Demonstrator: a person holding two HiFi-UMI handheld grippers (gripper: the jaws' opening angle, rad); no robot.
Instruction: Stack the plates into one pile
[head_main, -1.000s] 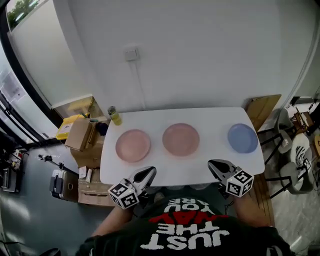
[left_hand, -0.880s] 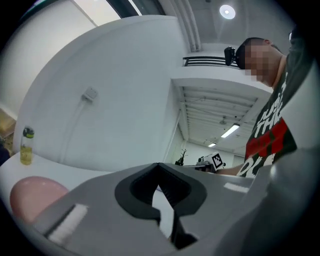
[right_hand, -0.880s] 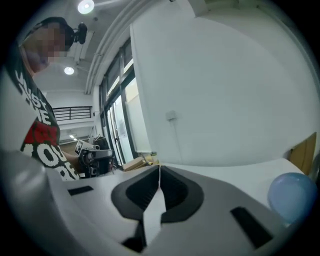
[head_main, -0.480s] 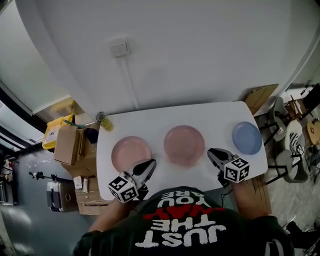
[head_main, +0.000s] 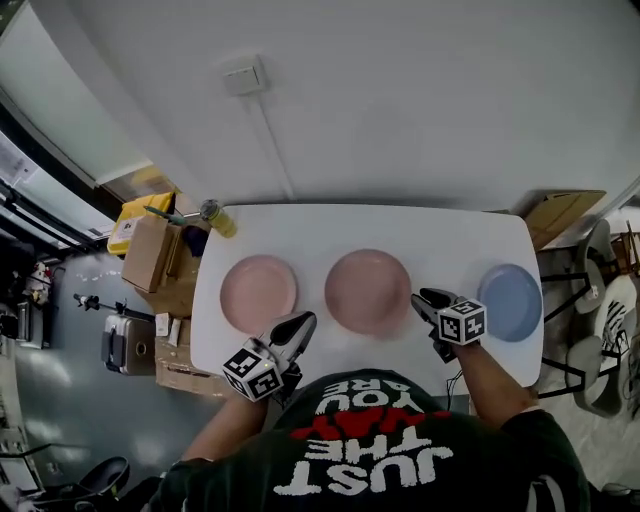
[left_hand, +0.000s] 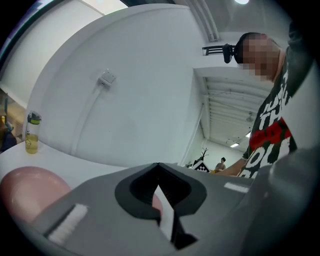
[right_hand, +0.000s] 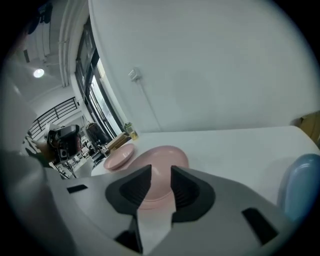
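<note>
Three plates lie in a row on the white table: a light pink plate at left, a darker pink plate in the middle, a blue plate at right. My left gripper is shut and empty, hovering at the front edge between the two pink plates. My right gripper is slightly open and empty, just right of the middle plate's rim. In the right gripper view the darker pink plate lies straight ahead of the gripper, with the blue plate at right. In the left gripper view the light pink plate sits left of the gripper.
A bottle of yellow liquid stands at the table's back left corner. Cardboard boxes crowd the floor to the left. Chairs and a flat cardboard sheet are at the right. A white wall rises behind the table.
My right gripper has moved forward and left, from the table's front edge to beside the middle plate. The left gripper has crept slightly forward. The head view has shifted.
</note>
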